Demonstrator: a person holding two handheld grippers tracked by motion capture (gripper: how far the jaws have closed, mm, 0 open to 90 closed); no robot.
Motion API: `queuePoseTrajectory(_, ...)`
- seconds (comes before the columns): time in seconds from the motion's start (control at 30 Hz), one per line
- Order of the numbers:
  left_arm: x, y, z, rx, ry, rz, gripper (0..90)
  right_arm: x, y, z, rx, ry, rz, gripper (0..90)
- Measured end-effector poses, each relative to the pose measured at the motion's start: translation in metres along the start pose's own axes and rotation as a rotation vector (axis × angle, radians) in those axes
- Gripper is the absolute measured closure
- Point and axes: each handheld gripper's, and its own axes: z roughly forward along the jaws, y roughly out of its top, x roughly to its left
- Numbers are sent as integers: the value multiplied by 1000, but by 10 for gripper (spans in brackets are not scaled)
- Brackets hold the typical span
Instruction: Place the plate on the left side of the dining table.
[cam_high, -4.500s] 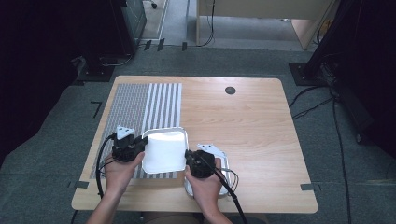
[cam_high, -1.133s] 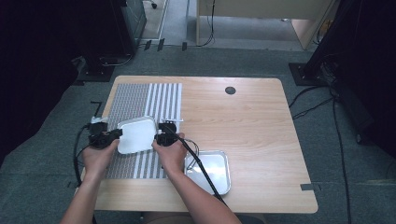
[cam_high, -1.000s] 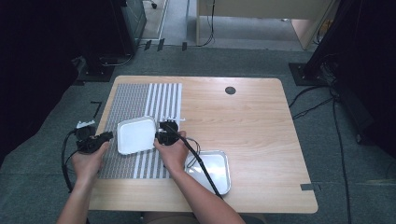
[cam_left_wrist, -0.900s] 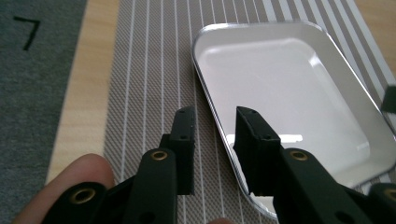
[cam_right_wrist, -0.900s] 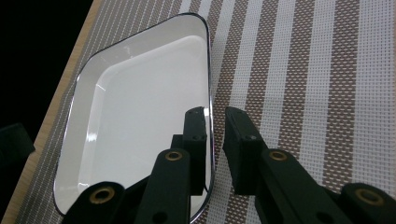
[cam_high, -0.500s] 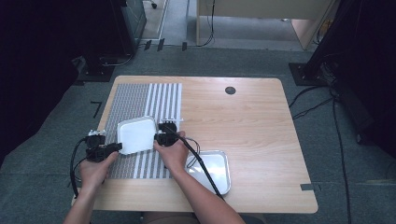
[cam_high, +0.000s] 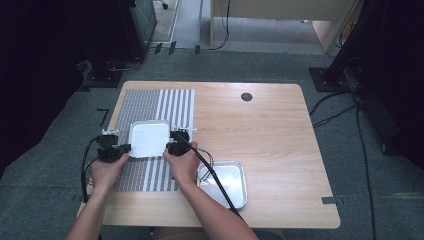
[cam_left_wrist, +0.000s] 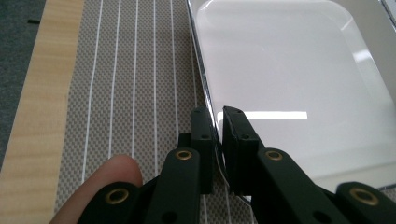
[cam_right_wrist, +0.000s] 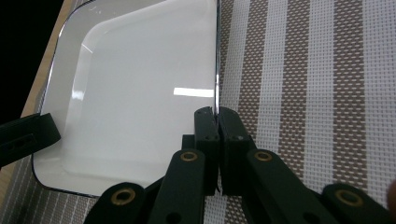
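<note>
Both forearms come in from the bottom of the high view and angle up toward the left half of the surface. The left tongs (cam_high: 121, 148) sit in the left hand (cam_high: 106, 169), pointing to the right; their jaws have just been closing and now pinch a thin rim between them — one fingertip (cam_left_wrist: 114, 170) shows beside the black jaws. The right tongs (cam_high: 169, 146) sit in the right hand (cam_high: 183, 162), pointing to the left, jaws pressed together on the opposite rim — a cable trails back along the right forearm.
</note>
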Motion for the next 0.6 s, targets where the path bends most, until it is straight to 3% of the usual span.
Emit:
queuePoseTrajectory(0.37,3,31,19,-4,17,-33,869,2,10,11,-47,-2,56,873)
queuePoseTrajectory(0.6,6,33,29,16,27,-58,861,3,16,16,-57,1,47,861)
